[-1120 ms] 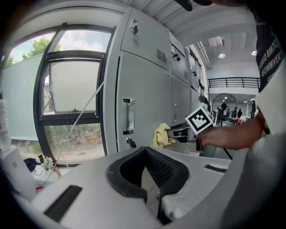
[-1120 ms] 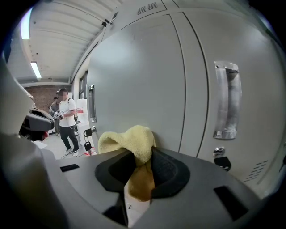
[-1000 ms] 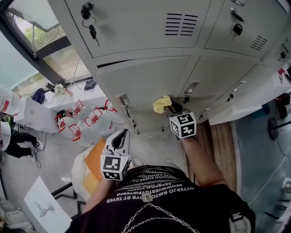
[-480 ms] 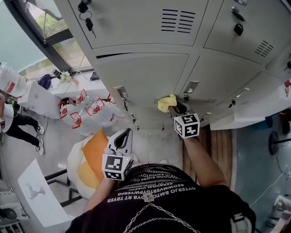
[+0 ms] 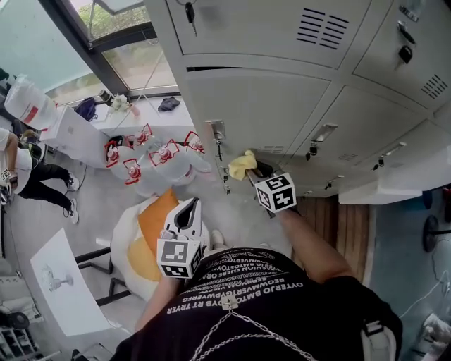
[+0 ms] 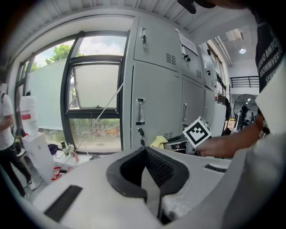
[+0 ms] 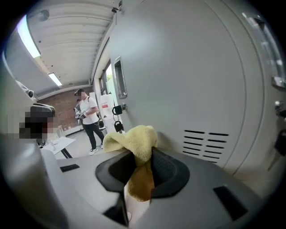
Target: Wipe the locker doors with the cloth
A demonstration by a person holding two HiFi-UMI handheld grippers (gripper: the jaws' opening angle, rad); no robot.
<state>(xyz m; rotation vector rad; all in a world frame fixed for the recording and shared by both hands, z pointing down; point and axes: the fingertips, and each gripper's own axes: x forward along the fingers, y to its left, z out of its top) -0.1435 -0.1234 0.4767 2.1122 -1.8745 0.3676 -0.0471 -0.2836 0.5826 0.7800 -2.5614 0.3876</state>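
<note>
Grey metal locker doors (image 5: 261,99) fill the top of the head view. My right gripper (image 5: 251,169) is shut on a yellow cloth (image 5: 242,163), which is pressed to a lower locker door near its handle (image 5: 217,134). In the right gripper view the cloth (image 7: 134,136) bunches out of the jaws against the door (image 7: 187,76), left of its vent slots (image 7: 205,142). My left gripper (image 5: 189,209) hangs low and away from the lockers, shut with nothing in it. From the left gripper view (image 6: 149,176) I see the cloth (image 6: 158,142) and the locker door (image 6: 154,103).
Left of the lockers is a window (image 5: 120,42), with white bags with red marks (image 5: 151,166) on the floor beneath. An orange and white sack (image 5: 144,240) lies near my left side. A person (image 7: 89,117) stands further off. Keys (image 5: 190,13) hang from an upper door.
My right gripper has slid the cloth leftward along the lower locker door, from near the middle handle toward the left handle. The left gripper stayed low.
</note>
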